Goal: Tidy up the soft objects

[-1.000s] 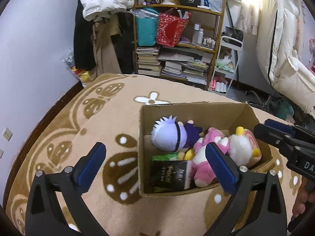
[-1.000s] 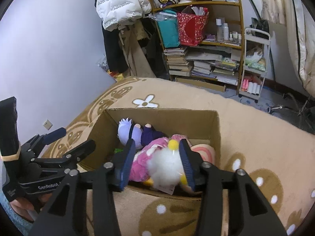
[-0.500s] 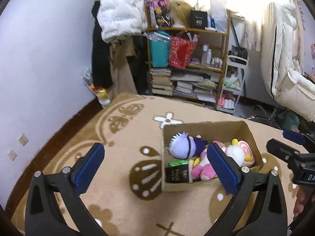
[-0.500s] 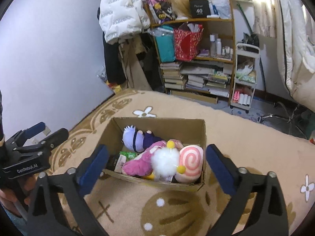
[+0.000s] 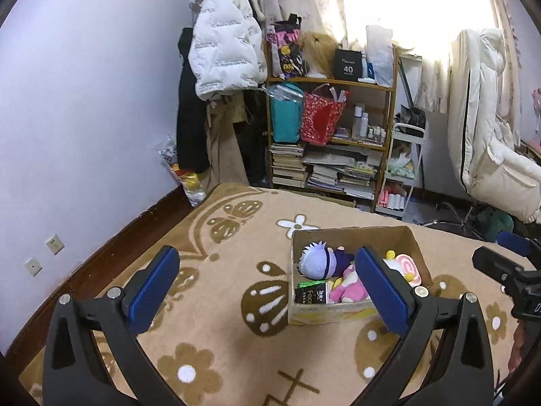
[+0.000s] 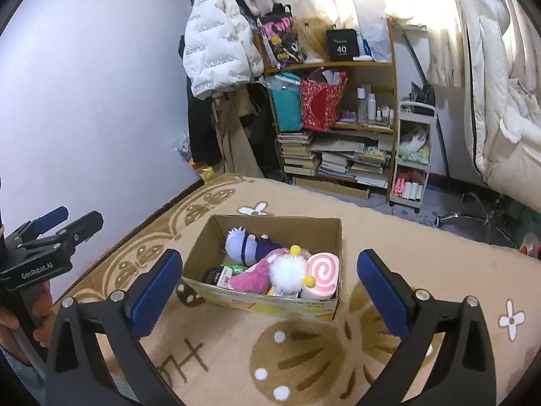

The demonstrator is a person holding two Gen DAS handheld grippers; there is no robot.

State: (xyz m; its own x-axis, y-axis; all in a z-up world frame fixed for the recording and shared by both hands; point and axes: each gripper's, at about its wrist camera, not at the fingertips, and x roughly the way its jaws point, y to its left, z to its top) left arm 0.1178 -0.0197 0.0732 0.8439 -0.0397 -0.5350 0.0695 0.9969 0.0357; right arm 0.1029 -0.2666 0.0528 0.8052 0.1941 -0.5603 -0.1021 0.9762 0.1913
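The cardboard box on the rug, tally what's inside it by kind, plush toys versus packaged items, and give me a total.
In the cardboard box:
Plush toys: 4, namely purple-haired doll, pink plush, white fluffy plush, pink swirl roll plush
Packaged items: 2, namely black packet, green-and-white packet
Total: 6 visible; anything buried underneath cannot be seen.

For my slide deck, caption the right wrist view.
Open right claw above a cardboard box packed with plush toys on a patterned rug.
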